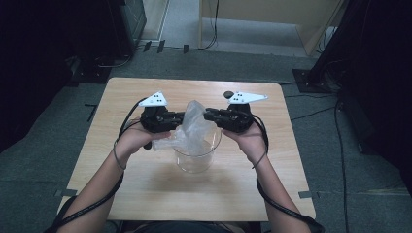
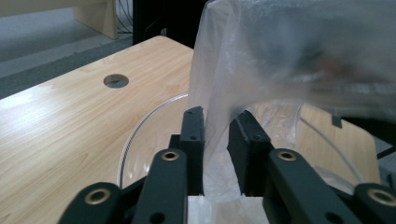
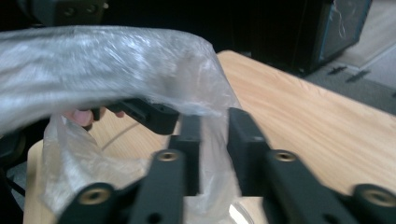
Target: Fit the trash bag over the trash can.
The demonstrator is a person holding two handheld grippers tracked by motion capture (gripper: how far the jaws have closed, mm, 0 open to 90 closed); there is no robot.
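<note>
Plastic bag (image 1: pixel 193 127) hangs at the centre of the high view, stretched between both grippers directly over a clear glass beaker (image 1: pixel 197 156). Left gripper (image 1: pixel 180 118) pinches the bag's left edge, the film clamped between its jaws in the left gripper view. Right gripper (image 1: pixel 208 115) clenches the opposite edge likewise. Held apart from both sides, the mouth seems spread so the bag can line the beaker, whose rim sits just below. Farther out lies the wooden table (image 1: pixel 145 189), with a round hole (image 2: pixel 116 80) near its far edge.
</note>
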